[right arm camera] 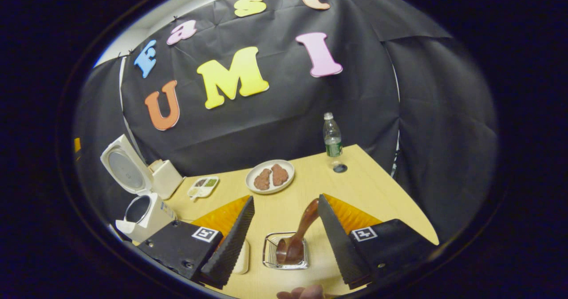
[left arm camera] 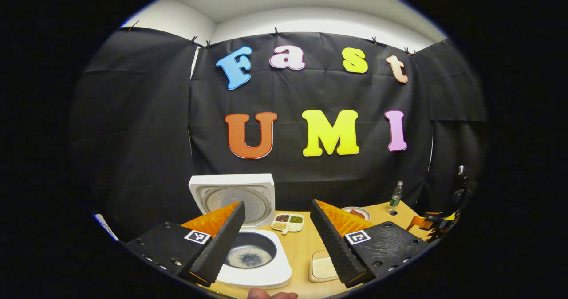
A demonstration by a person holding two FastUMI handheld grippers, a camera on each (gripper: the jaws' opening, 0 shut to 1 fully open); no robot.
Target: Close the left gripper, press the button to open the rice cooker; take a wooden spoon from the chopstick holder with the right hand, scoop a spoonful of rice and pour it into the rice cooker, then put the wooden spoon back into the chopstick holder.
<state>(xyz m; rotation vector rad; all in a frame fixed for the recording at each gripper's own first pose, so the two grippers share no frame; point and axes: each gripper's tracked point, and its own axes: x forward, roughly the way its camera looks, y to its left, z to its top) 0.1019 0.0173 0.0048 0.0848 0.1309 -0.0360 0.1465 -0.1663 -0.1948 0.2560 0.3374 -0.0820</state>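
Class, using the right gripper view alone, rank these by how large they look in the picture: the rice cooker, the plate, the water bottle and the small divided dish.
1. rice cooker, with its lid up
2. plate
3. water bottle
4. divided dish

The bottle and dish look close in size, and the bottle stands farther away, so their order is unsure.

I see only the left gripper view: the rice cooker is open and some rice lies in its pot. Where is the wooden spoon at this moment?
Observer: In the right gripper view, the wooden spoon stands in the chopstick holder, bowl end down and handle leaning up to the right.
Operator: Does the right claw hold it?
Observer: No. The right claw is open, and the spoon's handle rises between its jaws, nearer the right-hand one.
Operator: How many pieces are on the plate?
Observer: The plate carries two brown pieces of food, side by side.
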